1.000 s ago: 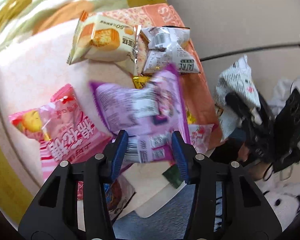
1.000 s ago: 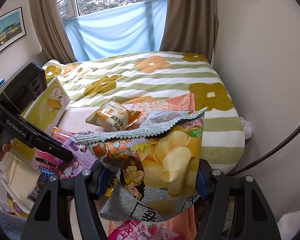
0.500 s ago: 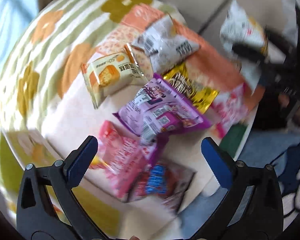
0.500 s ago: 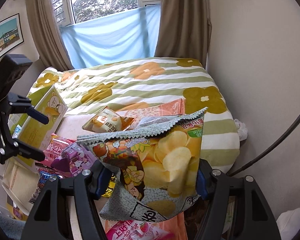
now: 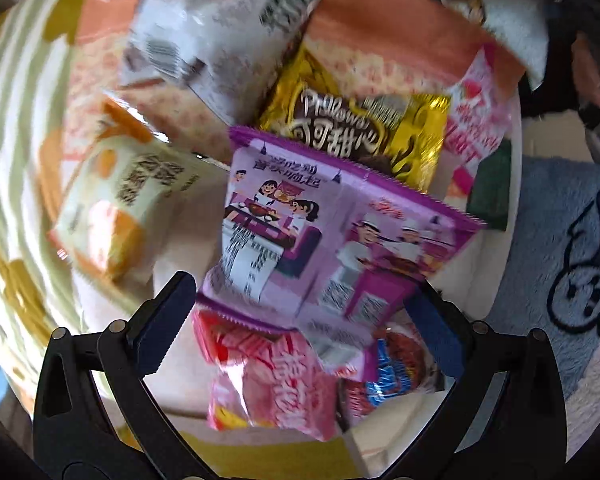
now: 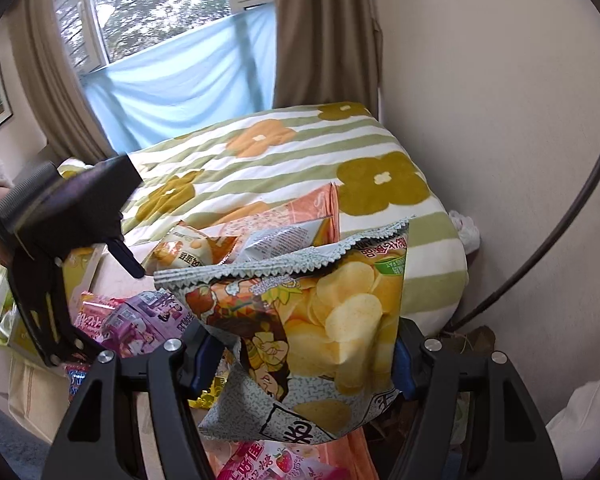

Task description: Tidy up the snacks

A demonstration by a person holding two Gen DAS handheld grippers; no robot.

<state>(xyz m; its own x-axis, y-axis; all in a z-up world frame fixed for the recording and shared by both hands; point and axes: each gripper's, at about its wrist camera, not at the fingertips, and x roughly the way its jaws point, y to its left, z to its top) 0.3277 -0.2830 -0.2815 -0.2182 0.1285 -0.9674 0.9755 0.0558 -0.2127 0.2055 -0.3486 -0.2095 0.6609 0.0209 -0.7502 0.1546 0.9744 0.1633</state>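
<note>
Two grippers are in view. The right gripper (image 6: 296, 356) pinches a potato chip bag (image 6: 316, 320) between its blue pads, holding it upright above the snack pile at the edge of the bed (image 6: 284, 160). The left gripper (image 5: 304, 320) is spread wide, its fingers on either side of a purple snack packet (image 5: 324, 236) without touching it. That packet lies on top of a gold chocolate packet (image 5: 356, 132), a pink packet (image 5: 276, 384) and a red-and-blue packet (image 5: 396, 372), beside an orange biscuit packet (image 5: 120, 200).
</note>
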